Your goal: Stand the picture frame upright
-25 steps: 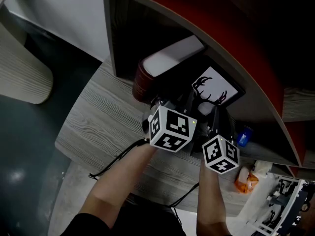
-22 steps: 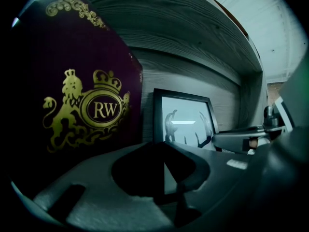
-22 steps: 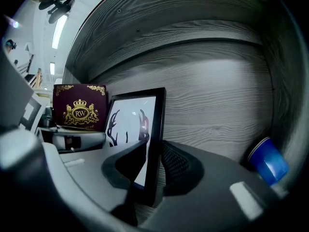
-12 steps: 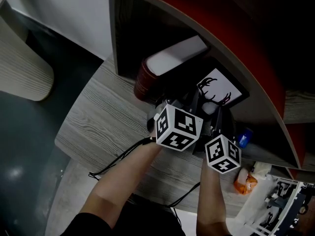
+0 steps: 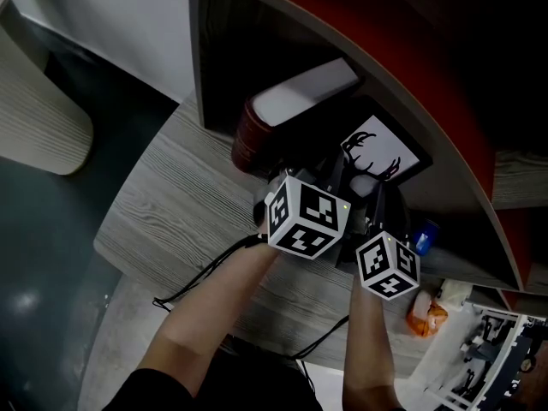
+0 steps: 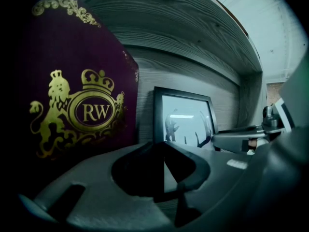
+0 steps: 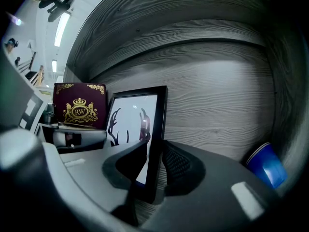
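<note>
Head view: from well above, looking steeply down onto the counter [image 5: 171, 204]. Left gripper view and right gripper view: low, nearly level and close in, facing the shelf recess [image 7: 217, 71] from left and right. All three views share the picture frame [image 5: 381, 157] and the maroon box [image 5: 243, 144].

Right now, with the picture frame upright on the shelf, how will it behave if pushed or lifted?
The picture frame looks thin and stands on its narrow bottom edge, so a light push would probably tip it. Its black rim seems stiff. The glossy front reflects a lamp, so it is likely glass: fragile and rather slippery.
</note>
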`<control>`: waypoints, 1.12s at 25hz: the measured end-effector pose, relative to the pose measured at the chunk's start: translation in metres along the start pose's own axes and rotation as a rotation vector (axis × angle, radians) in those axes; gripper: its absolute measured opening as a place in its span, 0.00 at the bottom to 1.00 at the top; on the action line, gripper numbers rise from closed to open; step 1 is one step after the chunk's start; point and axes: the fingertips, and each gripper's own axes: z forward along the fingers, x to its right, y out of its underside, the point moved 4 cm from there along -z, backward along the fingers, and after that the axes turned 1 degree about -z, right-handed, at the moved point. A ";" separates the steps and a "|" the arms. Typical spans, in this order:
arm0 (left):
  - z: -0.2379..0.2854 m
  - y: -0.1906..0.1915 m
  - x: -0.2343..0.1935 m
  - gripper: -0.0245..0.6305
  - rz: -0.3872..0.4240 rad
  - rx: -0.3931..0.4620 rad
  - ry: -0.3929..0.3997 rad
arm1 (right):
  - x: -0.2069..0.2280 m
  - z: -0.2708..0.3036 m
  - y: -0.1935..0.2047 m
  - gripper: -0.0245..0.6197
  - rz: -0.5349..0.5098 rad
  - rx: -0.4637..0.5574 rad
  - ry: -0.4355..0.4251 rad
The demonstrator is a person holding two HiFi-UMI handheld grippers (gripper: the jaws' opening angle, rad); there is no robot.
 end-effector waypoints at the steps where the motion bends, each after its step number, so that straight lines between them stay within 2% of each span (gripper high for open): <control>1: 0.000 0.000 0.000 0.14 0.002 0.002 -0.005 | 0.000 0.000 0.001 0.17 -0.001 -0.004 -0.001; 10: -0.006 -0.004 -0.001 0.17 0.010 0.023 -0.017 | -0.003 -0.003 0.001 0.22 -0.005 -0.013 -0.001; 28: -0.044 0.011 0.007 0.15 0.018 -0.024 0.021 | -0.017 -0.041 0.006 0.19 -0.005 -0.003 0.051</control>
